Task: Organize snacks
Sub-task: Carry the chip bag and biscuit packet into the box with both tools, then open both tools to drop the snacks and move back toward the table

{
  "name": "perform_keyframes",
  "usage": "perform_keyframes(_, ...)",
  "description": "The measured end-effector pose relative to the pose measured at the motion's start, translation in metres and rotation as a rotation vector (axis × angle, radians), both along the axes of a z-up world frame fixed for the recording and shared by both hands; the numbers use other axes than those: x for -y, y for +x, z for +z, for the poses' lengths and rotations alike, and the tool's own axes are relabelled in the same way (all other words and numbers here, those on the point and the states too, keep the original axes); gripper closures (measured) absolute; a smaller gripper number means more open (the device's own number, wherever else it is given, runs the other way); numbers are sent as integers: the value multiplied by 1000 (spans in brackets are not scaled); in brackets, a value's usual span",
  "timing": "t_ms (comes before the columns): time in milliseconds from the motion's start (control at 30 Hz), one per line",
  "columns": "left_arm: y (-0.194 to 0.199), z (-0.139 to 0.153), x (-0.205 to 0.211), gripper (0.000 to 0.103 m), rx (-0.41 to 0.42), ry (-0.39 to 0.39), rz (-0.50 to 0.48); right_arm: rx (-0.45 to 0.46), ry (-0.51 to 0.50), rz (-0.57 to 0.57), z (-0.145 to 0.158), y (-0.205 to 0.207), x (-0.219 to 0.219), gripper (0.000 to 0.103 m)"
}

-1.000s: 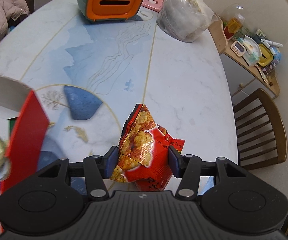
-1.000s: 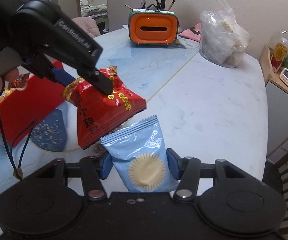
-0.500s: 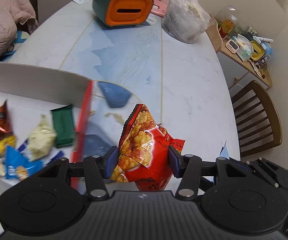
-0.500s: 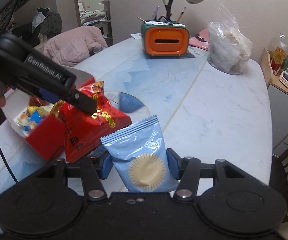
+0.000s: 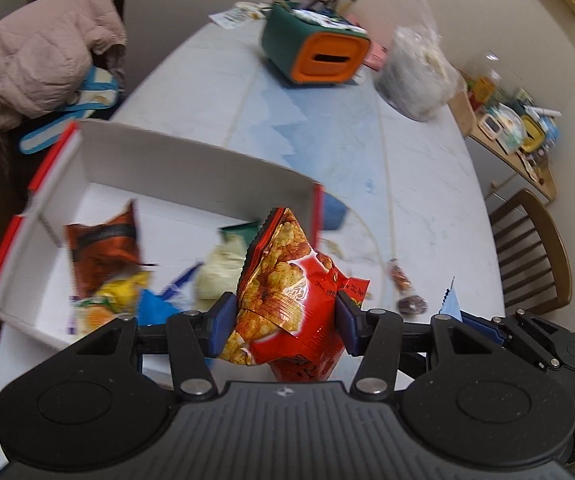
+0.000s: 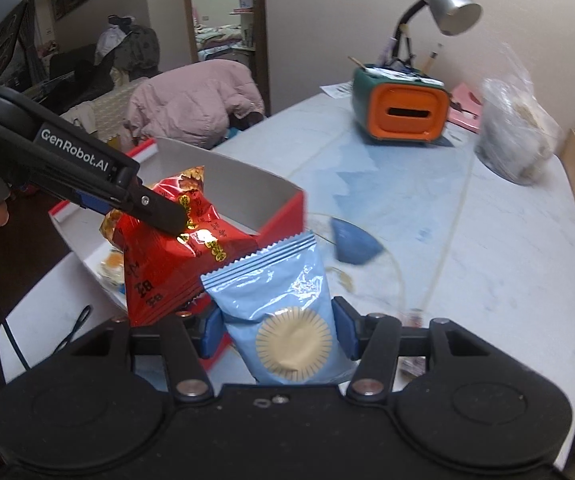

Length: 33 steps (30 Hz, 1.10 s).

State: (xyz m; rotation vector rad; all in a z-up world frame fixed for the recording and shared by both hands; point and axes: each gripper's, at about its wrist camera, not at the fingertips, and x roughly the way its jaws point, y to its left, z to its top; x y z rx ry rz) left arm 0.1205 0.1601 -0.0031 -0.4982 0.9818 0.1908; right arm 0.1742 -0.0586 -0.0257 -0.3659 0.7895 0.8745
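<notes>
Both packets up over the box.
My left gripper (image 5: pixel 281 322) pinches the red packet (image 5: pixel 287 296) mid-frame above the box (image 5: pixel 191 178); my right gripper's (image 6: pixel 277 334) fingers clamp the blue packet (image 6: pixel 283 312), lower centre.

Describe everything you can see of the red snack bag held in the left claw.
The red snack bag is a glossy, crinkled foil packet printed with golden fried pieces on one face and yellow characters on the other. Its crimped, saw-toothed top edge points up and away. The left claw is shut on its lower half, blue pads pressing both sides. It hangs in the air, tilted, above the near corner of the open red-and-white box, touching nothing else. Seen from the right camera, it sits just left of the blue packet.
</notes>
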Motion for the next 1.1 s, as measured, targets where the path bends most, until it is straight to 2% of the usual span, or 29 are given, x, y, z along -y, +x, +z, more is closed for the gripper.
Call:
perform_keyframes(467, -40, -9, -87, 51, -23, 67, 104, 27, -37, 39, -11, -17, -93, 49)
perform_keyframes(767, -30, -24, -121, 52, -46, 129, 133, 19, -98, 35, -40, -8, -136, 49)
perform_keyframes(867, -22, -32, -126, 56, -53, 144, 123, 11, -118, 37, -50, -6, -147, 49)
perform_keyframes(1100, -10, -53, -133, 56, -87, 143, 84, -6, -168, 50, -72, -9, -164, 49)
